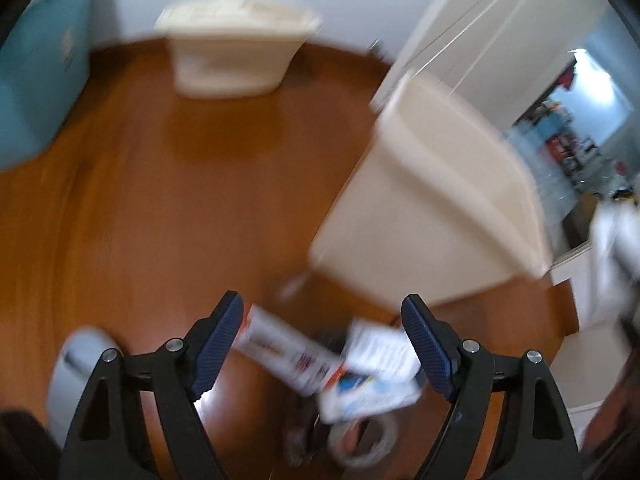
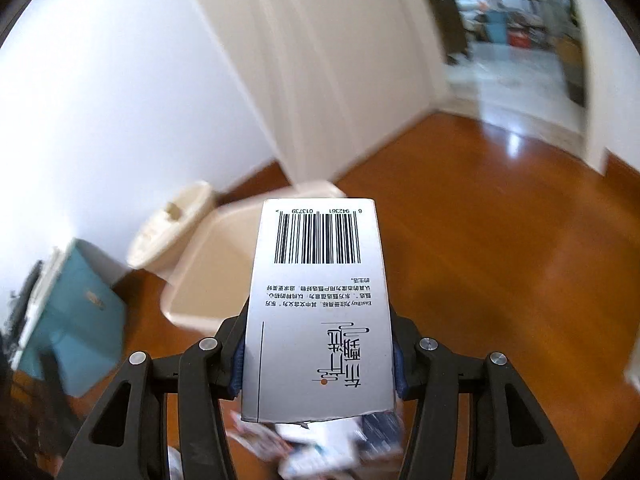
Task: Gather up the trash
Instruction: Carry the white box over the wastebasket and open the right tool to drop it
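In right gripper (image 2: 318, 364): white box (image 2: 318, 312).

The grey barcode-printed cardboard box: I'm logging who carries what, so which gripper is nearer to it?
Right. The right gripper is clamped on the grey cardboard box; the left gripper is open above floor litter.

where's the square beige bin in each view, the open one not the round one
Left wrist view: the square beige bin is right of centre, large and blurred, above the pile of cartons on the wooden floor.
Right wrist view: the same bin is left of centre, lower half, partly hidden behind the white barcoded carton clamped in the right gripper.
Shared landmark: the round beige bin, beside it against the white wall.
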Demonstrator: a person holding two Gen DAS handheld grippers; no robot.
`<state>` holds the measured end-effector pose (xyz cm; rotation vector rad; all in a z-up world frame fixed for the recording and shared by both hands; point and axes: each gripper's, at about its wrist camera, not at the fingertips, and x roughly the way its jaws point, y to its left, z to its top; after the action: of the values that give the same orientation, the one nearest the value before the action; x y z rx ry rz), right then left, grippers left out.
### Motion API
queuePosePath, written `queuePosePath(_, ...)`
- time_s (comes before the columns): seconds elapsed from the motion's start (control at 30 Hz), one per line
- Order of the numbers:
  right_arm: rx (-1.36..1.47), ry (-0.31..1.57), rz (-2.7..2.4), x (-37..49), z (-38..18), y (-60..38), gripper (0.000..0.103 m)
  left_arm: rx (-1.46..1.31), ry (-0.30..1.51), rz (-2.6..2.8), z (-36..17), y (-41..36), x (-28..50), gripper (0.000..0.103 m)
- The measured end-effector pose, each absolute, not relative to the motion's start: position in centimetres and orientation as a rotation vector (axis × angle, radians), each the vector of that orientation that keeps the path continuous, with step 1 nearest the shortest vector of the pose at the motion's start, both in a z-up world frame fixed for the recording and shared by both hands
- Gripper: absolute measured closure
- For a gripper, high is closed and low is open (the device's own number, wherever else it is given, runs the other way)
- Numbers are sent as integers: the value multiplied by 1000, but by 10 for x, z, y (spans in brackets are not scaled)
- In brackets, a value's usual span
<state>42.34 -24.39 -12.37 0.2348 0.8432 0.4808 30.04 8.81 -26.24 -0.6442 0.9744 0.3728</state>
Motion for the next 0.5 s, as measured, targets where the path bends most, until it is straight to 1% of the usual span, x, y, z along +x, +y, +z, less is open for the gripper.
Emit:
queuePosePath(0.07,192,841,554,449,-115,-210,48,-654,1017,391,-275,88,296,22)
queuePosePath(0.13,169,864,580,474,-119,-180,48,-655,1053,392,-285,90,293,22)
queuePosePath(0.2,143,952,587,503,-140,-147,48,-639,1066,393,-291,90,293,22)
queuePosePath(0.37,59,1114,603,539,-189,-87,47,-666,1125,410,-311,103,288,22)
queuePosePath(0.43,19,1160,587,546,-203,-74,46,-735,1163,407,-326,108,287,22)
queuePosePath(0.5,-6,1167,571,548,-210,-72,42,-861,1204,406,-344,113,282,22)
